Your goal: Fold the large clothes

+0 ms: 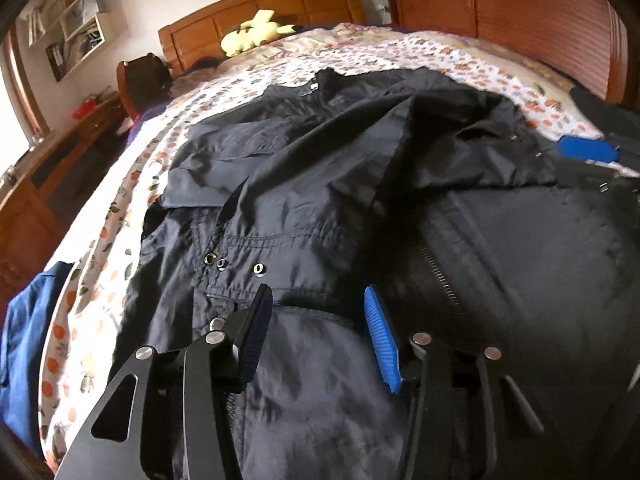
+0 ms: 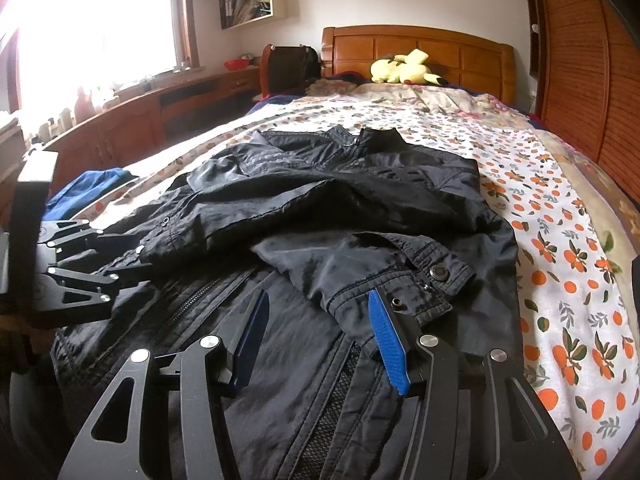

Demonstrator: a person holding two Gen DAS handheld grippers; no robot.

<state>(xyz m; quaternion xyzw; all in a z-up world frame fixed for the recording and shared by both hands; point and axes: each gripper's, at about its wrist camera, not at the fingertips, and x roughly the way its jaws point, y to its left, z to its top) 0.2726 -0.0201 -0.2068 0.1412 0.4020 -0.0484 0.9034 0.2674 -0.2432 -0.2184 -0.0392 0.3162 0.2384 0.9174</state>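
A large dark jacket [image 1: 304, 168] lies spread on the bed with its collar toward the headboard and its zipper [image 1: 440, 276] facing up. Both sleeves are folded across its front. My left gripper [image 1: 316, 300] hovers just over the lower left part of the jacket [image 2: 320, 200], open, with only flat cloth under the gap. It also shows at the left edge of the right wrist view, left gripper [image 2: 76, 268]. My right gripper [image 2: 318, 300] stands open above the zipper [image 2: 192, 296]. Its blue pad [image 2: 384, 336] lies against a sleeve cuff [image 2: 432, 280] with snap buttons, not gripping it.
The bedsheet [image 2: 560, 280] has an orange-fruit print and shows bare to the right of the jacket. A blue garment [image 1: 24, 320] lies at the bed's left edge. A yellow plush toy [image 2: 404, 66] sits by the wooden headboard [image 2: 440, 46]. A wooden wardrobe [image 2: 580, 80] lines the right side.
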